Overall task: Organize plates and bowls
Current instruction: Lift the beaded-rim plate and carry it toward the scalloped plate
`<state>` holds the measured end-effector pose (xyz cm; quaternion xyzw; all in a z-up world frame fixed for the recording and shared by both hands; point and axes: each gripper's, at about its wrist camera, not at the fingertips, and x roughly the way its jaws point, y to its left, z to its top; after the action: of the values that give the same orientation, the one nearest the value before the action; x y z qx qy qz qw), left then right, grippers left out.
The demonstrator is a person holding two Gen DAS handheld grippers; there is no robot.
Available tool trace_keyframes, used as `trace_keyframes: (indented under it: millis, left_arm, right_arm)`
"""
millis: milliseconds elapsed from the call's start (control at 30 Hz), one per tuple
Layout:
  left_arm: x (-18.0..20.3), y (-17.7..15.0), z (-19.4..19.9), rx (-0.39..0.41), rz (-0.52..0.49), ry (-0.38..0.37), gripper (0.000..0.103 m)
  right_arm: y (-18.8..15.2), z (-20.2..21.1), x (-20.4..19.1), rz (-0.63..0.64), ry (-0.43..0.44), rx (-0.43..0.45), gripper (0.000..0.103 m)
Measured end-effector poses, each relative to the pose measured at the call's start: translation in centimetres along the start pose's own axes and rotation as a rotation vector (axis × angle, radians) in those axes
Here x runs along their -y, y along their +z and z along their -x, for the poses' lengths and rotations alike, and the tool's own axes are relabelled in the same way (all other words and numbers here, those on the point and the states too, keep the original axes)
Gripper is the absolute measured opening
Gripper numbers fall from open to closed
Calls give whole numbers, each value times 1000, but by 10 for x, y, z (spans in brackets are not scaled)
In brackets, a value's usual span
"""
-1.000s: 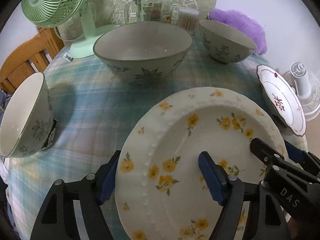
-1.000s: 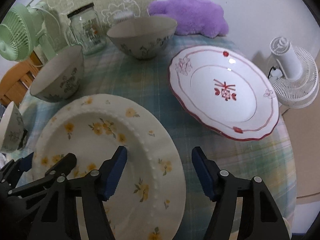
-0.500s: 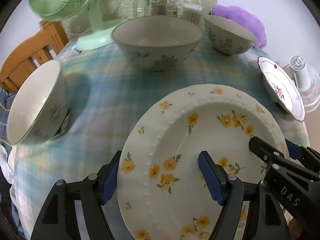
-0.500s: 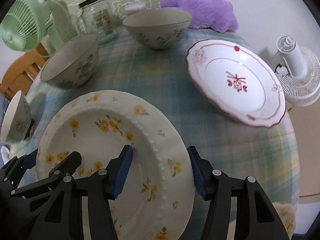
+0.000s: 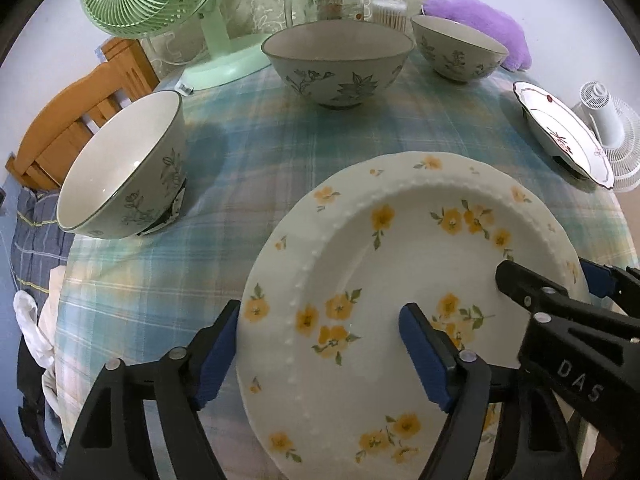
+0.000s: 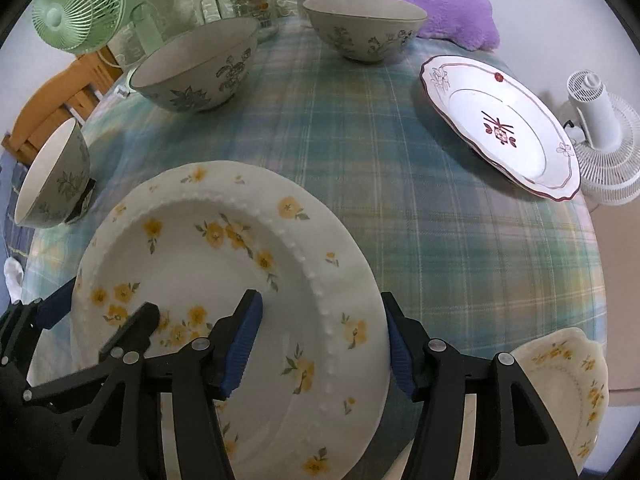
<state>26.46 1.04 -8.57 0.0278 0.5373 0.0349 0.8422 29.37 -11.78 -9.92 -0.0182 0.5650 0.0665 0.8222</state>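
I've got the yellow-flowered plate (image 5: 420, 248) between my two tools at 6 o'clock, nearest me on the counter (image 6: 380, 180). Left gripper (image 5: 320, 320) straddles its 9 o'clock rim, right gripper (image 6: 320, 308) its 3 o'clock rim. On each, the outer pad sits at the plate's edge and the inner pad is over the well. Both sets of jaws stand wide and have just been opening a little with the rim between them, so I read this as cradling from two sides, not a clamp. Can't tell if the plate is clear of the cloth. Likely reason for two hands: the plate is wide and slick, and one pinch would let it tip. Obstacles: tilted bowl (image 5: 120, 172) at 9, large bowl (image 5: 336, 68) at 12, small bowl (image 5: 456, 56) at 1. The red-trimmed plate (image 6: 500, 120) at 2 sits right at the counter's edge, beside the white fan (image 6: 600, 144). The scalloped yellow plate (image 6: 568, 384) at 4 is near the corner. Bare cloth runs from centre toward 2, which is the best lane.
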Motion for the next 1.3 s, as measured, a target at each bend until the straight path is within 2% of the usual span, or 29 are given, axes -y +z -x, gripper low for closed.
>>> trace_keyframes:
  millis: [167,367,467,733,1000,1300]
  left_arm:
    - [-6,-1,0,3,9,-25,81]
    - [-10,-3,-2,0,12,-59,82]
    - [-13,-4,-2,7,20,-72,83]
    - [-21,-3,0,-20,56,-99,77]
    - [-23,-7,7,-24,49,-124,76]
    - [-31,-18,35,5,36,-165,76]
  right_arm:
    - [3,1,-5,9,-31,3,65]
    - [2,-1,-1,5,-10,-21,67]
    - [2,-1,-4,11,-27,-22,68]
    - [3,3,-10,8,-65,2,70]
    - [-3,19,-13,-22,-75,-5,70]
    - [-20,58,-19,-53,-115,36,70]
